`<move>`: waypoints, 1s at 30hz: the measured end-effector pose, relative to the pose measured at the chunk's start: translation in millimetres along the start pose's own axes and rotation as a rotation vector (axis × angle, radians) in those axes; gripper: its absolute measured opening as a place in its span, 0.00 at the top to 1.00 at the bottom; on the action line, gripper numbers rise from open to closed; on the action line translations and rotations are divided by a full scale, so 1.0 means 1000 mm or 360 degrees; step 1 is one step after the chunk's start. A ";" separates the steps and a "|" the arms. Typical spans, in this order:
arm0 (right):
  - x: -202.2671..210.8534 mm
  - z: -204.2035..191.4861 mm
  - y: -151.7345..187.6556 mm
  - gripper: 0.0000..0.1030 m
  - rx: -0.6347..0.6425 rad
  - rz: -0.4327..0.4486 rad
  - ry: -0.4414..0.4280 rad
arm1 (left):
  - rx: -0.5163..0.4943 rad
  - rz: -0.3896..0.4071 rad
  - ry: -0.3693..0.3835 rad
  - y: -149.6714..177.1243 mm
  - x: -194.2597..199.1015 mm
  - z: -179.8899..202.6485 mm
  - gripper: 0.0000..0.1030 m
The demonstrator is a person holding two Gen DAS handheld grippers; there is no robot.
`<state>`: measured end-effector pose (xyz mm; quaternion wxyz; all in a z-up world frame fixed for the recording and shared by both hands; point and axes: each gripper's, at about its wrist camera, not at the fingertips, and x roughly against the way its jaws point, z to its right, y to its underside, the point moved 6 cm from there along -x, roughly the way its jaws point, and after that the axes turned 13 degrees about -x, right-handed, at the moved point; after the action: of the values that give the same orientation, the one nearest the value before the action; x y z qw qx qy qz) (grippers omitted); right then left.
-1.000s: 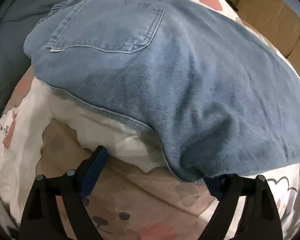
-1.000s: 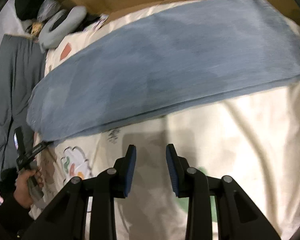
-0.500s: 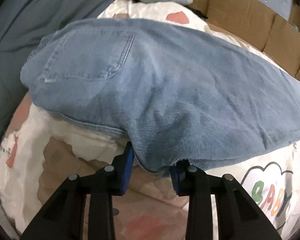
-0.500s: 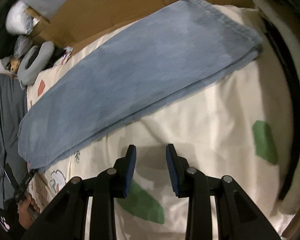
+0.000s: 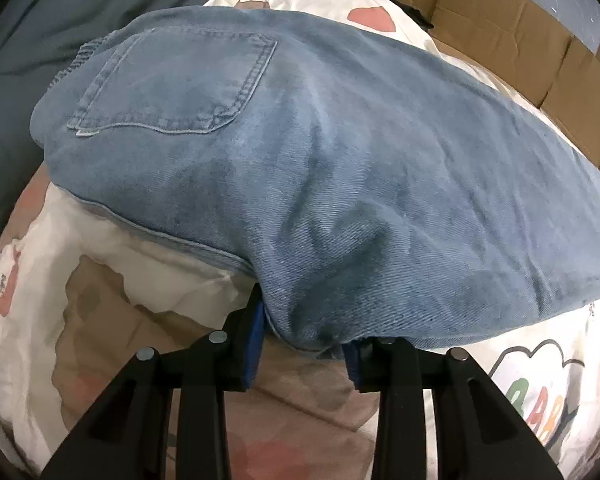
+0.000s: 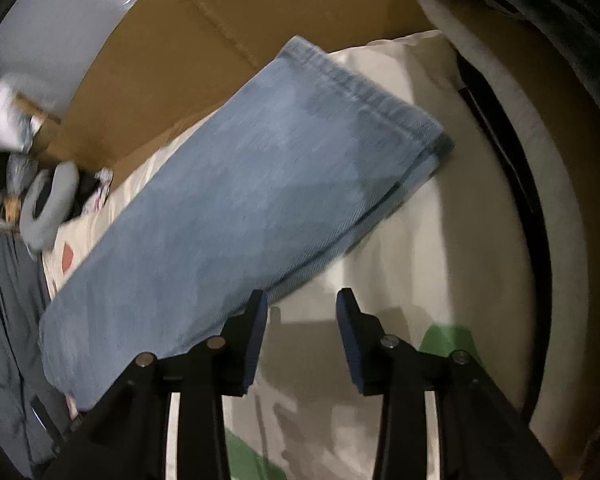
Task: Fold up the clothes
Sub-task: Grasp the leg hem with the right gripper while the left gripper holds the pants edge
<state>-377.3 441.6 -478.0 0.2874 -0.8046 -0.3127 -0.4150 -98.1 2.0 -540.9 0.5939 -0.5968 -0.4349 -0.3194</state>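
Left wrist view: left gripper (image 5: 302,340), wide apart a second ago, now clamped on the near edge of the jeans (image 5: 320,184), seat and back pocket (image 5: 176,84) uppermost on the printed quilt (image 5: 112,280).
Right wrist view: right gripper (image 6: 302,336) empty, jaws opening; hem (image 6: 372,92) newly in view.
Meaning: seat end secured; hem grasp likely next.

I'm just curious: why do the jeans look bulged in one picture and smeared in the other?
Left wrist view: the fisheye lens bulges the jeans, yet the pocket stitching is sharp. Right wrist view: streaky motion blur on the hem, dim corners, and a shadow under the hand-held gripper.
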 end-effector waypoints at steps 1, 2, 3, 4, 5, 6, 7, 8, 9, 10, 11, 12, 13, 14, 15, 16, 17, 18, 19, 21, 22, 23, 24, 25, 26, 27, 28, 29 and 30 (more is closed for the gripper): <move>-0.003 0.001 -0.003 0.65 -0.0003 -0.0005 -0.0008 | -0.0005 0.0003 -0.0001 0.000 0.001 0.000 0.68; -0.007 0.002 -0.005 0.65 -0.0008 -0.0020 -0.0018 | -0.0008 0.0005 -0.0002 0.000 0.003 -0.001 0.68; -0.011 0.004 -0.006 0.63 -0.0027 -0.0038 -0.0030 | -0.0006 0.0008 0.0002 0.000 0.004 -0.001 0.69; -0.015 0.006 -0.008 0.63 -0.0055 -0.0052 -0.0044 | -0.0003 0.0009 0.0013 0.000 0.005 -0.002 0.70; -0.017 0.008 -0.009 0.63 -0.0086 -0.0063 -0.0060 | -0.0009 0.0010 0.0022 0.000 0.007 -0.003 0.70; -0.019 0.010 -0.010 0.63 -0.0111 -0.0070 -0.0076 | -0.0016 0.0013 0.0029 -0.001 0.008 -0.003 0.70; -0.021 0.011 -0.011 0.62 -0.0124 -0.0071 -0.0093 | -0.0020 0.0013 0.0033 -0.001 0.009 -0.003 0.70; -0.022 0.010 -0.013 0.62 -0.0130 -0.0070 -0.0110 | -0.0024 0.0012 0.0036 -0.001 0.010 -0.003 0.70; -0.023 0.010 -0.015 0.61 -0.0135 -0.0070 -0.0129 | -0.0030 0.0010 0.0035 -0.001 0.010 -0.003 0.70; -0.025 0.009 -0.018 0.59 -0.0141 -0.0071 -0.0146 | -0.0034 0.0009 0.0035 -0.001 0.011 -0.002 0.70; -0.025 0.009 -0.020 0.59 -0.0151 -0.0072 -0.0162 | -0.0037 0.0009 0.0034 -0.001 0.011 -0.002 0.70; -0.026 0.009 -0.023 0.59 -0.0162 -0.0069 -0.0173 | -0.0037 0.0009 0.0035 -0.001 0.012 -0.002 0.70; -0.026 0.009 -0.026 0.59 -0.0177 -0.0061 -0.0179 | -0.0037 0.0008 0.0035 0.000 0.012 -0.001 0.70; -0.026 0.010 -0.030 0.59 -0.0193 -0.0052 -0.0183 | -0.0036 0.0005 0.0035 0.000 0.011 -0.001 0.70; -0.026 0.010 -0.033 0.59 -0.0204 -0.0043 -0.0184 | -0.0036 0.0004 0.0036 -0.001 0.010 -0.001 0.70; -0.026 0.010 -0.036 0.59 -0.0208 -0.0032 -0.0180 | -0.0037 0.0004 0.0038 -0.004 0.008 -0.001 0.70; -0.027 0.009 -0.039 0.59 -0.0210 -0.0019 -0.0176 | -0.0028 0.0005 0.0034 0.000 0.010 -0.001 0.70; -0.026 0.009 -0.042 0.59 -0.0212 -0.0007 -0.0170 | -0.0013 0.0006 0.0027 0.007 0.015 0.000 0.70; -0.025 0.008 -0.045 0.59 -0.0211 0.0017 -0.0156 | -0.0008 0.0007 0.0028 0.009 0.017 0.000 0.70; -0.019 0.005 -0.050 0.59 -0.0188 0.0071 -0.0132 | -0.0006 0.0005 0.0036 0.011 0.019 0.001 0.70; -0.016 0.004 -0.052 0.59 -0.0177 0.0087 -0.0128 | -0.0005 0.0002 0.0038 0.012 0.020 0.001 0.70; -0.014 0.002 -0.054 0.59 -0.0166 0.0104 -0.0124 | -0.0004 0.0000 0.0039 0.013 0.020 0.001 0.70; -0.011 0.001 -0.055 0.59 -0.0151 0.0119 -0.0119 | -0.0003 -0.0003 0.0039 0.012 0.020 -0.002 0.70; -0.009 -0.001 -0.057 0.59 -0.0132 0.0133 -0.0114 | -0.0003 -0.0005 0.0040 0.012 0.021 -0.003 0.70; -0.006 -0.003 -0.058 0.59 -0.0114 0.0146 -0.0109 | -0.0004 -0.0007 0.0041 0.011 0.019 -0.002 0.70; -0.004 -0.005 -0.060 0.59 -0.0092 0.0165 -0.0100 | -0.0005 -0.0009 0.0043 0.006 0.018 -0.001 0.70; -0.001 -0.008 -0.061 0.59 -0.0067 0.0188 -0.0087 | -0.0006 -0.0011 0.0045 0.001 0.017 0.000 0.70; 0.002 -0.011 -0.062 0.59 -0.0042 0.0211 -0.0075 | -0.0008 -0.0012 0.0046 0.000 0.017 0.000 0.70; 0.005 -0.013 -0.064 0.59 -0.0021 0.0236 -0.0066 | -0.0011 -0.0014 0.0047 0.000 0.018 0.000 0.70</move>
<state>-429.3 474.2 -454.4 0.3054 -0.8359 -0.2555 -0.3779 -90.7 4.5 -525.2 0.5968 -0.5922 -0.4276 -0.3322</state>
